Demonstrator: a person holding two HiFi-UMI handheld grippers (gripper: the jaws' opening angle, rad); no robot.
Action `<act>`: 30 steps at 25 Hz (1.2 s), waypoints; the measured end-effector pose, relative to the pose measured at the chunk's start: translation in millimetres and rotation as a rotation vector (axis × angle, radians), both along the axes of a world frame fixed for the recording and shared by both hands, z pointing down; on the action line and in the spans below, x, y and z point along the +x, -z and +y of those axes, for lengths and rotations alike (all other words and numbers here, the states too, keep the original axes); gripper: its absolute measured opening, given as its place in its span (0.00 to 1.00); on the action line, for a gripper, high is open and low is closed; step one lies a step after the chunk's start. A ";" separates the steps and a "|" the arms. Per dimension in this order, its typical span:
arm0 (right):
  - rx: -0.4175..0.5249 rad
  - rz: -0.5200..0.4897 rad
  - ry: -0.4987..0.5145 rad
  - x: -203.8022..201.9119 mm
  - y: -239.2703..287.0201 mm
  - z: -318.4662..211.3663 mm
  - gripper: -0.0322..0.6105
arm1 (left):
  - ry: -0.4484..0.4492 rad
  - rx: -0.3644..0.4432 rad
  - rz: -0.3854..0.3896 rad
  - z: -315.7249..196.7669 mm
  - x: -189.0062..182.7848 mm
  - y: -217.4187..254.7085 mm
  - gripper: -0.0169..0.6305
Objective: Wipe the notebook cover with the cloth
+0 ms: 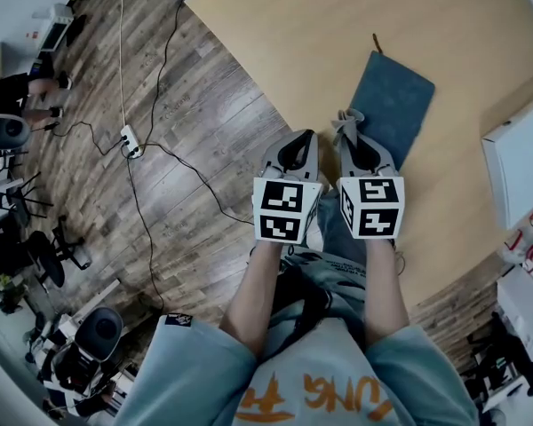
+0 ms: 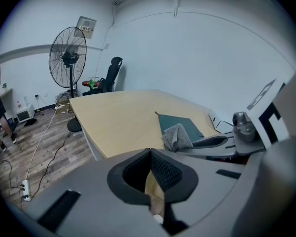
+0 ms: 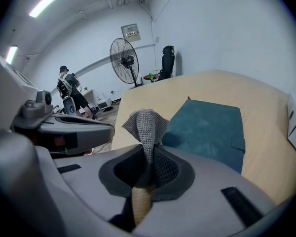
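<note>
A dark teal notebook [image 1: 392, 105] lies shut on the light wooden table [image 1: 284, 43], near its front edge. My right gripper [image 1: 349, 128] is shut on a grey knitted cloth [image 3: 144, 127], which sticks up out of its jaws just short of the notebook [image 3: 209, 127]. The cloth [image 1: 347, 121] hangs at the notebook's near corner. My left gripper [image 1: 293, 140] is shut with nothing in it and hovers over the table's edge, left of the right one. In the left gripper view the cloth [image 2: 178, 136] shows in front of the notebook [image 2: 180, 125].
White boxes [image 1: 518, 162] stand at the table's right side. Cables and a power strip [image 1: 131, 141] lie on the wooden floor to the left, with office chairs [image 1: 98, 331] beyond. A standing fan [image 2: 68, 58] and a black chair [image 2: 111, 74] are behind the table. A person [image 3: 71, 97] stands far off.
</note>
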State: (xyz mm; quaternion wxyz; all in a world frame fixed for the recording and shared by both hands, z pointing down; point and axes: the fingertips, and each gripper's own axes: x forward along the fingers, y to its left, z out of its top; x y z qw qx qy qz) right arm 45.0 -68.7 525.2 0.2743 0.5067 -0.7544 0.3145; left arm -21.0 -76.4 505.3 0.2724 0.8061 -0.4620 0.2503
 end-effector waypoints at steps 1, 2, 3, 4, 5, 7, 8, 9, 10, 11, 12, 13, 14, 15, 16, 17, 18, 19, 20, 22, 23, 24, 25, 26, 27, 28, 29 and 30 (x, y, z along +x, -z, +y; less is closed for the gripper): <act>-0.001 0.000 -0.003 1.3 0.2 0.4 0.09 | -0.005 -0.002 0.000 0.2 2.4 0.0 0.05; -0.002 0.001 -0.005 2.7 0.4 0.8 0.09 | -0.010 -0.004 0.000 0.5 5.2 0.0 0.05; -0.002 0.002 -0.008 4.3 0.6 1.1 0.09 | -0.016 -0.005 0.000 0.8 8.2 0.2 0.05; -0.002 0.003 -0.010 6.2 0.9 1.6 0.09 | -0.022 -0.005 -0.001 1.1 11.5 0.3 0.05; -0.002 0.003 -0.013 8.4 1.0 2.2 0.09 | -0.028 -0.006 -0.001 1.6 14.7 0.2 0.05; -0.002 -0.001 -0.020 13.5 1.0 3.5 0.09 | -0.036 -0.009 -0.003 2.8 21.0 -1.0 0.05; -0.002 -0.003 -0.023 16.1 1.0 4.1 0.09 | -0.039 -0.011 -0.005 3.3 24.3 -1.8 0.05; -0.003 -0.003 -0.026 18.4 1.1 4.7 0.09 | -0.043 -0.012 -0.006 3.9 27.6 -2.4 0.05; -0.003 -0.003 -0.029 20.6 1.4 5.4 0.09 | -0.048 -0.013 -0.007 4.5 30.8 -2.6 0.05; -0.002 -0.002 -0.033 22.7 1.9 6.2 0.09 | -0.053 -0.014 -0.007 5.2 34.1 -2.5 0.05; -0.002 -0.001 -0.037 25.1 2.4 7.1 0.09 | -0.059 -0.014 -0.008 5.9 37.2 -2.4 0.05; -0.001 -0.001 -0.041 27.7 2.7 8.1 0.09 | -0.063 -0.014 -0.009 6.6 40.1 -2.5 0.05; 0.000 -0.002 -0.046 30.9 2.7 9.3 0.09 | -0.066 -0.014 -0.011 7.3 43.0 -2.9 0.05; 0.001 -0.003 -0.050 34.5 2.6 10.5 0.09 | -0.068 -0.014 -0.014 8.1 46.1 -3.5 0.05; 0.002 -0.004 -0.055 38.4 2.3 11.6 0.09 | -0.072 -0.014 -0.016 8.7 49.6 -4.0 0.05; 0.002 -0.006 -0.060 42.1 1.9 12.6 0.09 | -0.076 -0.013 -0.017 9.1 53.0 -4.4 0.05; 0.003 -0.008 -0.065 45.3 1.6 13.4 0.09 | -0.081 -0.013 -0.017 9.5 56.1 -4.6 0.05; 0.004 -0.009 -0.070 48.1 1.5 14.3 0.09 | -0.085 -0.013 -0.017 9.9 58.6 -4.9 0.05; 0.005 -0.009 -0.075 50.5 1.7 15.3 0.09 | -0.088 -0.014 -0.018 10.7 60.8 -5.1 0.05; 0.005 -0.012 -0.085 55.3 2.6 17.7 0.09 | -0.094 -0.016 -0.020 12.7 65.1 -5.5 0.05; 0.004 -0.016 -0.091 57.5 3.3 19.0 0.09 | -0.097 -0.017 -0.021 13.9 67.3 -5.8 0.05; 0.004 -0.018 -0.096 59.8 3.9 20.4 0.09 | -0.099 -0.018 -0.021 15.1 69.5 -6.2 0.05; 0.006 -0.018 -0.100 62.6 4.0 21.6 0.09 | -0.102 -0.020 -0.021 16.3 71.8 -6.5 0.05; 0.009 -0.017 -0.104 65.7 3.7 22.8 0.09 | -0.104 -0.020 -0.021 17.4 74.2 -7.0 0.05; 0.011 -0.017 -0.108 68.9 3.1 23.9 0.09 | -0.107 -0.020 -0.022 18.4 76.9 -7.8 0.05; 0.012 -0.017 -0.113 72.2 2.4 25.1 0.09 | -0.111 -0.019 -0.023 19.5 79.9 -8.7 0.05; 0.012 -0.016 -0.117 75.3 1.7 26.3 0.09 | -0.115 -0.019 -0.024 20.5 82.9 -9.6 0.05; 0.013 -0.016 -0.121 78.2 1.3 27.6 0.09 | -0.119 -0.018 -0.025 21.3 85.5 -10.1 0.05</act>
